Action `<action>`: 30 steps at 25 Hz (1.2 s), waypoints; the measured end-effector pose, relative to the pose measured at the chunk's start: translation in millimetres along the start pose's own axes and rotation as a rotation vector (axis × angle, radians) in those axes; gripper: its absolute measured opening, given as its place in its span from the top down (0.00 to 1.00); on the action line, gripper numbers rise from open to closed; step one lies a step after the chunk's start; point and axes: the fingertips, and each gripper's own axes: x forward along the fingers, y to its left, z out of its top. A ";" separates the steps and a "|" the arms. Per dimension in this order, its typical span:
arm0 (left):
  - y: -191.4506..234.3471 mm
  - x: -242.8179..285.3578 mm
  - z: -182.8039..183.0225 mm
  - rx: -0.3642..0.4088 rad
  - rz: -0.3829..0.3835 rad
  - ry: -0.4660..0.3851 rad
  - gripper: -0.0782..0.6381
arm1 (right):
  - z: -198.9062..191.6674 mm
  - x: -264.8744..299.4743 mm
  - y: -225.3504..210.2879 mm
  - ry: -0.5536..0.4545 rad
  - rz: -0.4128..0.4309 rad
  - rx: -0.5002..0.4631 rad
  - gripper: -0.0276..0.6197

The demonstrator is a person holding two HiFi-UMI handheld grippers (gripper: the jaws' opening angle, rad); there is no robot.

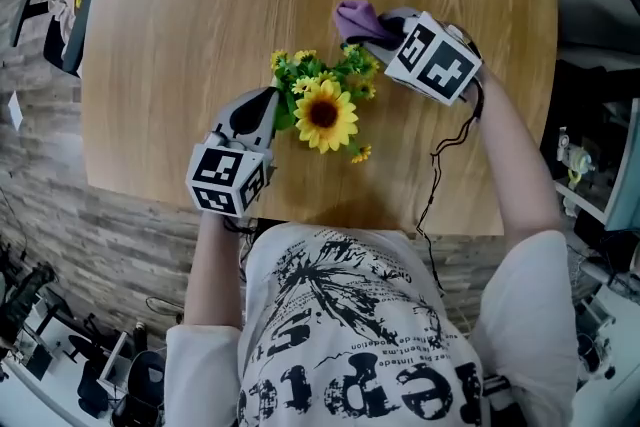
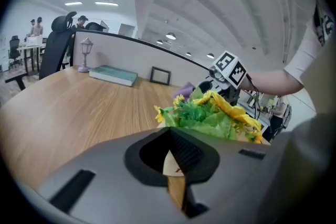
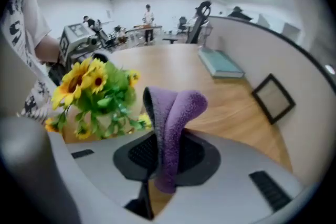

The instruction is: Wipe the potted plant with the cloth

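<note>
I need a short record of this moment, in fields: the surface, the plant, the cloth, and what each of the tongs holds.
surface: wooden table
plant: potted plant with yellow sunflowers and green leaves, near the table's front edge
cloth: purple cloth, folded over, at the plant's far right side
left tongs: shut on a thin cream edge at the plant's base, apparently the pot's rim
right tongs: shut on the purple cloth
contact: cloth close to the leaves; whether it touches them cannot be told

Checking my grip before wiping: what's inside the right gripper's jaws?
The purple cloth, pinched by the right gripper, fold sticking out. The clamped part is covered by the jaws.
</note>
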 end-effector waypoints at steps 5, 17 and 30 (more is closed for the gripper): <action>-0.9 0.0 -0.7 -0.013 0.019 -0.001 0.89 | 33.3 -35.7 -26.9 -0.194 -0.210 0.131 0.84; -3.0 -3.0 0.5 0.015 -0.097 -0.004 0.89 | 105.5 -112.4 23.5 -0.441 -0.302 0.251 0.84; 67.4 -54.6 21.5 0.171 -0.320 -0.003 0.89 | 180.6 -79.7 93.9 -0.470 -0.435 0.552 0.84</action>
